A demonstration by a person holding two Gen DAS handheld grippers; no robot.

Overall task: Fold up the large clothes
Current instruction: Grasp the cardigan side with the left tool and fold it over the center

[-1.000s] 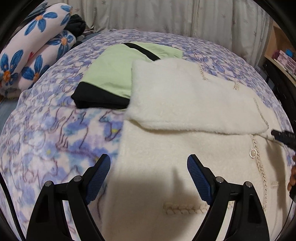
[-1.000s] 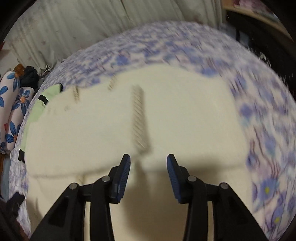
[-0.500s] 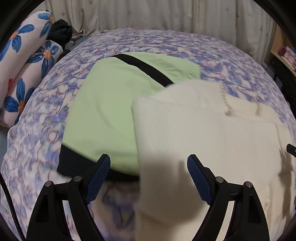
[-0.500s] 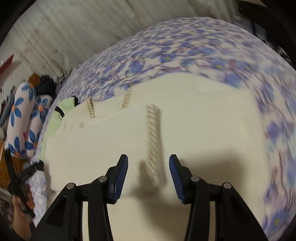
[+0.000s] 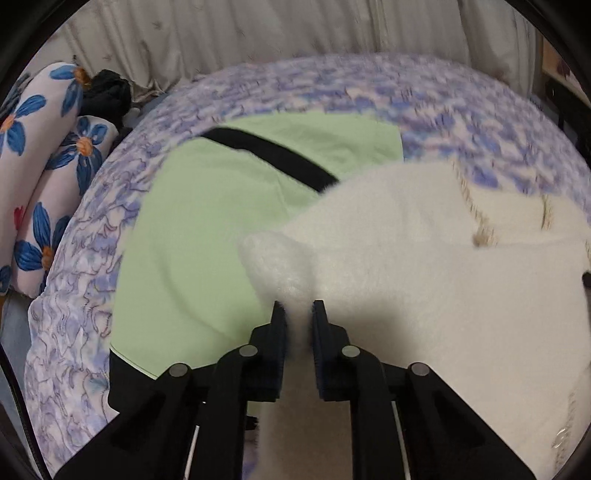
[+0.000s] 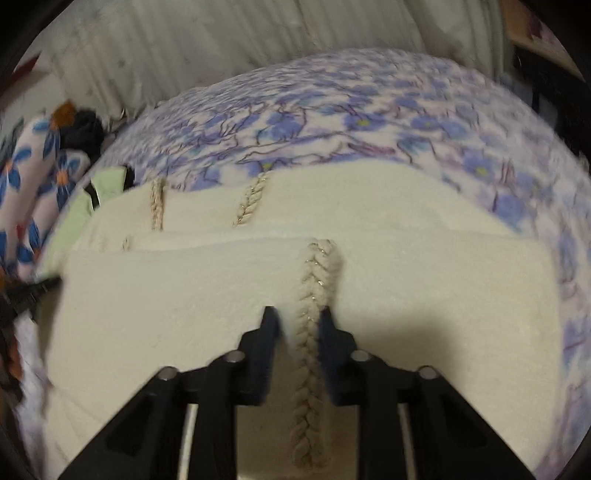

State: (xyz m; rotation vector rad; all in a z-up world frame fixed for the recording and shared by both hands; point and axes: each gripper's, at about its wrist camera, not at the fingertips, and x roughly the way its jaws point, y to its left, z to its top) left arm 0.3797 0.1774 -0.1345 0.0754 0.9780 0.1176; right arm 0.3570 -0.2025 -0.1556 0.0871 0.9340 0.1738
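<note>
A cream fleece garment (image 5: 424,266) with braided trim lies partly folded on a blue-flowered bedspread (image 5: 461,107). My left gripper (image 5: 298,314) is shut on the garment's left corner, which bunches up between the fingers. My right gripper (image 6: 298,321) is shut on the folded edge of the same garment (image 6: 424,295), right at a braided trim strip (image 6: 314,288). The folded layer lies across the lower part of the garment.
A folded light green garment with black trim (image 5: 221,206) lies just left of the cream one, partly under it. Flower-print pillows (image 5: 44,155) and a dark bundle (image 5: 107,96) sit at the far left. A pale curtain (image 5: 295,29) hangs behind the bed.
Both grippers have moved forward over the cream garment and shut on it: the left on the left corner, the right on the folded edge at the braid.
</note>
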